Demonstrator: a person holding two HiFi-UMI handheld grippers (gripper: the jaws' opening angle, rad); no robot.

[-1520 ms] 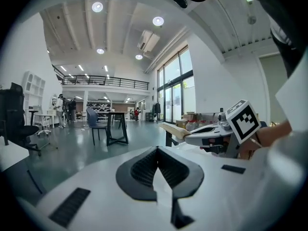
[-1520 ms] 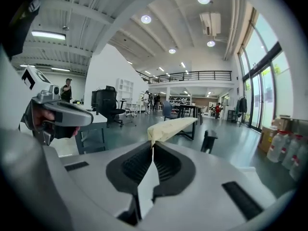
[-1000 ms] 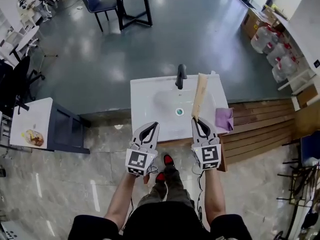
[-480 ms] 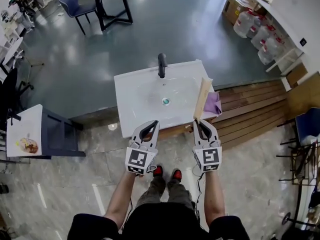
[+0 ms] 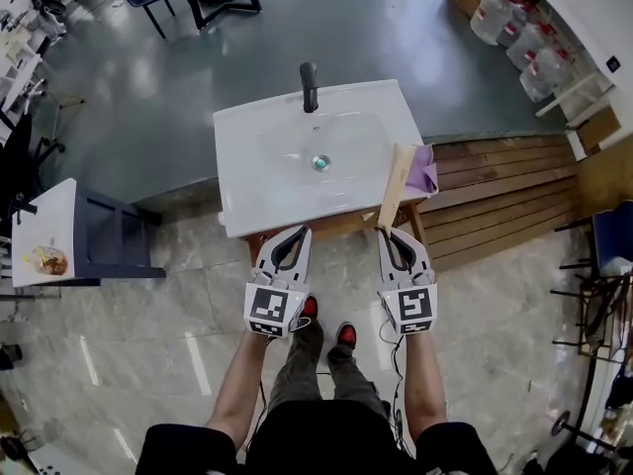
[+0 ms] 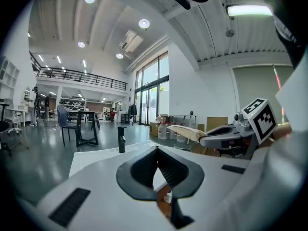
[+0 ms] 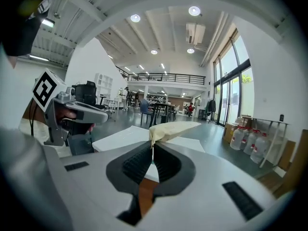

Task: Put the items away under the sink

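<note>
**Ana:** From the head view, where were your tools?

**Me:** Both were out in front of me, just short of the sink's (image 5: 247, 171) near edge. My left gripper (image 5: 302, 232) was clenched on nothing. My right gripper (image 5: 385, 234) pinched the near end of the beige cloth (image 5: 398, 178). That cloth ran away from me across the sink's right front corner. A purple cloth (image 5: 426, 171) lay at the same corner, and I couldn't tell whether the two touched.

**Ana:** Anything else from up there?

**Me:** The faucet (image 5: 309, 85) stood at the far rim. Water jugs (image 5: 521, 30) sat on the floor far to the right. My red shoes (image 5: 345, 336) were on the tiles below the grippers.

**Ana:** And the left gripper view?

**Me:** The jaw tips met with nothing between them. Past them I saw the white sink top and the faucet upright. A dark table (image 6: 87, 124) and a chair (image 6: 64, 123) stood well beyond. On the right, my other gripper held the beige cloth, which stuck out roughly level.

**Ana:** The right gripper view?

**Me:** The jaws were tight on the cloth's bunched end. The rest of the cloth stretched ahead above the sink. My left gripper showed at the left, alongside.
</note>
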